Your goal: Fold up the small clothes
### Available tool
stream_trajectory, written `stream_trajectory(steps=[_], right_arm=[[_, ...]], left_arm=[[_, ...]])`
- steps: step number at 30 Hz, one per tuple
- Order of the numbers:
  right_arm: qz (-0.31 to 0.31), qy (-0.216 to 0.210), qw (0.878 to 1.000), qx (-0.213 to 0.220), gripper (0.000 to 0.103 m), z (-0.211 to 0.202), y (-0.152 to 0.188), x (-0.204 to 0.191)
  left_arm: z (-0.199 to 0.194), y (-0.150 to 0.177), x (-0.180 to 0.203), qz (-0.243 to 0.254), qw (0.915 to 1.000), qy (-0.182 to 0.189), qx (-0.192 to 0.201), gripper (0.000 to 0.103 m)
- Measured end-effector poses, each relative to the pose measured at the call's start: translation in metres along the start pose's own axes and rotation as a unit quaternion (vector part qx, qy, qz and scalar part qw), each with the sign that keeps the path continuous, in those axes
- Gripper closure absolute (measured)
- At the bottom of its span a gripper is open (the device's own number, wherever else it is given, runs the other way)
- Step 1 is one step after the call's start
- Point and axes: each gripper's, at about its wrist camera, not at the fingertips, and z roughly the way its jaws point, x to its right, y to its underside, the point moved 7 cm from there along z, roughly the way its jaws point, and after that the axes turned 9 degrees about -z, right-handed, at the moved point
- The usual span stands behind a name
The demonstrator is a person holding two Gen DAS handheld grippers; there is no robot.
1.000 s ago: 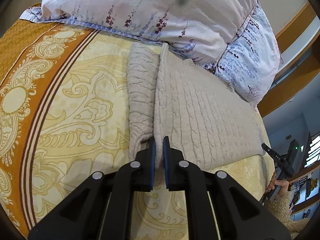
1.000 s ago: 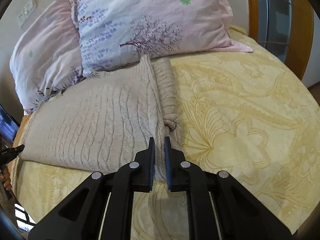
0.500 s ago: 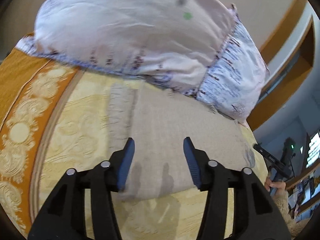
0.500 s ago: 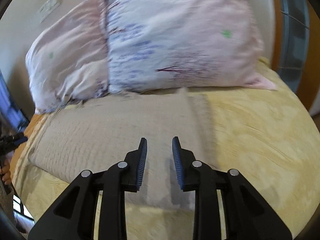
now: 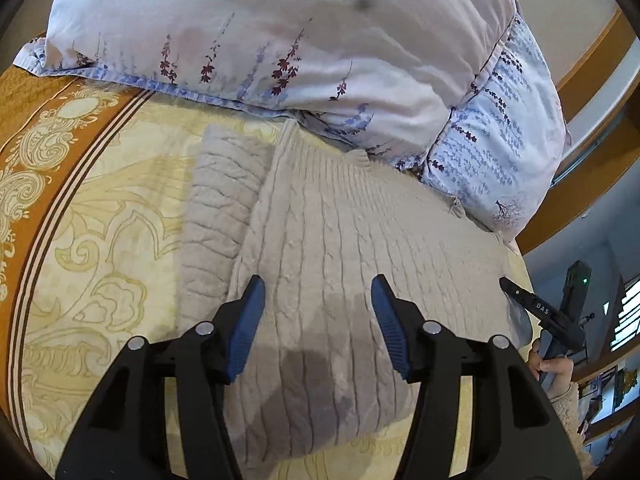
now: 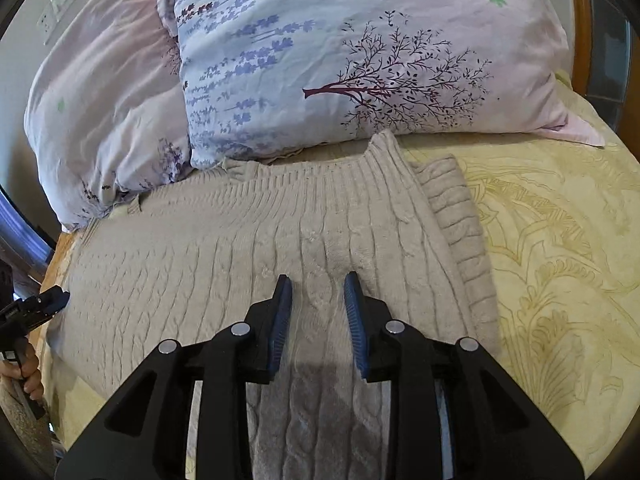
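My left gripper [image 5: 318, 292] hangs with fingers spread wide over the beige knit sweater [image 5: 340, 248], gripping nothing. My right gripper [image 6: 318, 292] is parted too, above it. The sweater lies flat on the yellow bedspread [image 6: 560, 260], pillows [image 6: 320, 52] at twelve o'clock.

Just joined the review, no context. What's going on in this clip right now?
A person with a handheld gripper in each hand is folding a beige cable-knit sweater on a bed with a yellow patterned bedspread. Both the left gripper and the right gripper are open above the sweater, holding nothing. The sweater lies flat with one side folded over, its sleeve showing along that edge. Two floral pillows sit behind it.
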Motion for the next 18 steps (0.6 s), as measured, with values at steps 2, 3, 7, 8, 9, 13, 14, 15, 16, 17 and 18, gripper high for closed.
stream_trajectory(steps=[2,3,7,8,9,13,14,15,16,17,18], right_arm=[[0.004,0.001,1.0,-0.001,0.075,-0.002,-0.002,0.001],[0.01,0.005,1.0,0.0,0.075,-0.004,-0.003,0.002],[0.007,0.09,0.996,0.022,0.057,-0.024,-0.003,0.009],[0.002,0.091,0.996,0.026,0.054,-0.026,-0.004,0.007],[-0.008,0.081,0.996,0.033,0.052,-0.029,-0.004,-0.001],[-0.05,0.054,0.997,0.034,0.044,-0.028,-0.002,-0.034],[-0.06,0.045,0.997,0.032,0.044,-0.026,-0.001,-0.043],[-0.069,0.038,0.997,0.029,0.044,-0.023,0.0,-0.051],[-0.074,0.034,0.996,0.027,0.044,-0.021,0.001,-0.057],[-0.078,0.03,0.996,0.025,0.044,-0.02,0.003,-0.063],[-0.081,0.025,0.996,0.022,0.044,-0.018,0.004,-0.068]], left_arm=[[-0.001,0.0,0.0,-0.001,1.0,0.002,-0.001,0.048],[-0.003,-0.001,0.0,-0.005,1.0,0.006,-0.001,0.048],[-0.03,-0.012,-0.013,-0.036,0.9988,0.01,0.033,0.046],[-0.034,-0.015,-0.016,-0.041,0.9984,0.013,0.038,0.045],[-0.039,-0.019,-0.022,-0.052,0.9976,0.017,0.041,0.045],[-0.036,-0.027,-0.035,-0.092,0.995,0.023,0.031,0.04],[-0.033,-0.028,-0.038,-0.103,0.9941,0.025,0.026,0.04],[-0.029,-0.029,-0.041,-0.114,0.993,0.026,0.022,0.04],[-0.025,-0.029,-0.045,-0.127,0.9914,0.028,0.016,0.04],[-0.022,-0.03,-0.047,-0.136,0.9901,0.03,0.013,0.04],[-0.018,-0.031,-0.05,-0.147,0.9885,0.033,0.01,0.04]])
